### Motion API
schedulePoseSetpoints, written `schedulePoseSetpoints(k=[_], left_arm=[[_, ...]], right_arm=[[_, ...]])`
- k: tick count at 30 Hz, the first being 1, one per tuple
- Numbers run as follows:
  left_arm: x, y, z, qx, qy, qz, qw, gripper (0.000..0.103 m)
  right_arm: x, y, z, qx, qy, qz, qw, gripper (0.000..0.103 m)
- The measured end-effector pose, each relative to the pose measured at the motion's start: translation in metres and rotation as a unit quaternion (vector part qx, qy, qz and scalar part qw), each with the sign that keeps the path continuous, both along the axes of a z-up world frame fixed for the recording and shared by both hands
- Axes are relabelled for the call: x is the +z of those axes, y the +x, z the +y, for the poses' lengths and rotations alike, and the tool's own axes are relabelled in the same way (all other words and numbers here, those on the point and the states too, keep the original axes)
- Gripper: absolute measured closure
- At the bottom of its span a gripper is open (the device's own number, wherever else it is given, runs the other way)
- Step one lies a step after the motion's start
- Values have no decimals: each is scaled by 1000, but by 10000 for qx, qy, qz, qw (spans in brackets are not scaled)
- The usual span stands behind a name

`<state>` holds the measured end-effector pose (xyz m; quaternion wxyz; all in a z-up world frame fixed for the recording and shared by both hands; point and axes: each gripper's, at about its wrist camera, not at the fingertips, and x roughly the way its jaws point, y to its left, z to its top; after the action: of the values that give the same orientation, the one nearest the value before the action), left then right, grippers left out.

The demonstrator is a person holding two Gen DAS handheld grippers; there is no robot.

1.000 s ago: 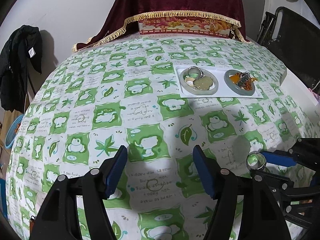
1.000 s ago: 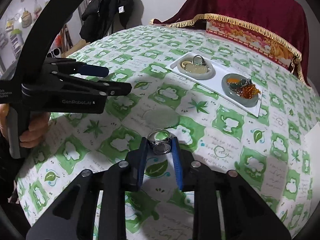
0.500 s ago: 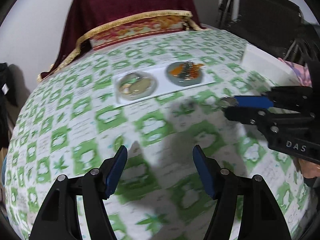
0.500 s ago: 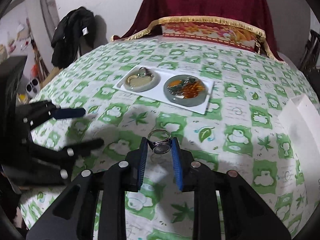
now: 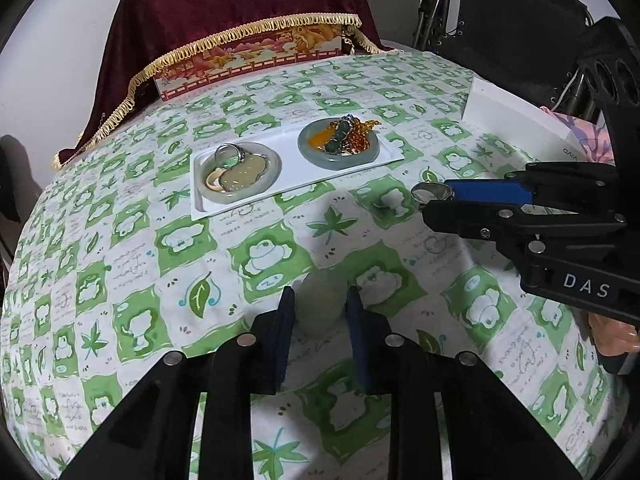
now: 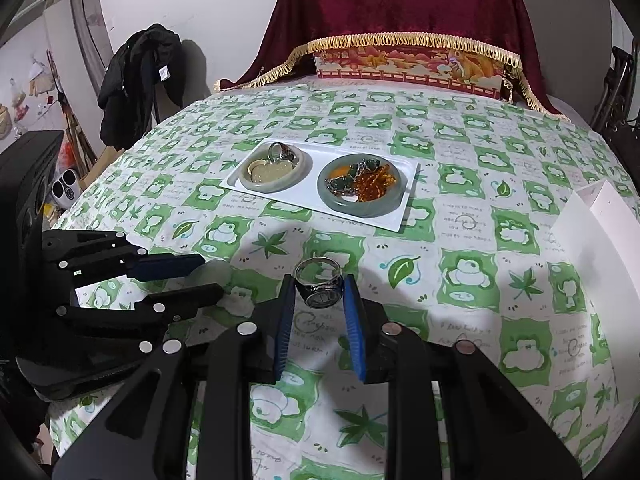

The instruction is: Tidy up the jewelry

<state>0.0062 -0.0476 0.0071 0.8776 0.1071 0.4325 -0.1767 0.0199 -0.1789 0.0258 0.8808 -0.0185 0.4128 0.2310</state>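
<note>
The right hand-held gripper [image 6: 319, 300] is pinching a small, hard, slippery metal ring [image 6: 320, 287] by its sides; the left hand-held gripper [image 5: 319, 300] is hanging part-open, empty.

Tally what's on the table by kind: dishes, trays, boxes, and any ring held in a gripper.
Dishes: 2, a left dish and a right dish
Trays: 1, the white tray under both
White boxes: 1, the box
Held rings: 1, the ring in the right gripper
Total: 5
</note>
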Motion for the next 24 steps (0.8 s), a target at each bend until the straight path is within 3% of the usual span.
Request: schedulePoseSetpoints(k=[15, 24], left_arm=[[7, 6, 19, 398, -112, -53, 9991, 77], [51, 34, 35, 721, -512, -472, 9950, 77]], right_arm=[[-5, -5, 11, 171, -63, 26, 9998, 80], [34, 10, -9, -226, 400, -476, 9978, 80]])
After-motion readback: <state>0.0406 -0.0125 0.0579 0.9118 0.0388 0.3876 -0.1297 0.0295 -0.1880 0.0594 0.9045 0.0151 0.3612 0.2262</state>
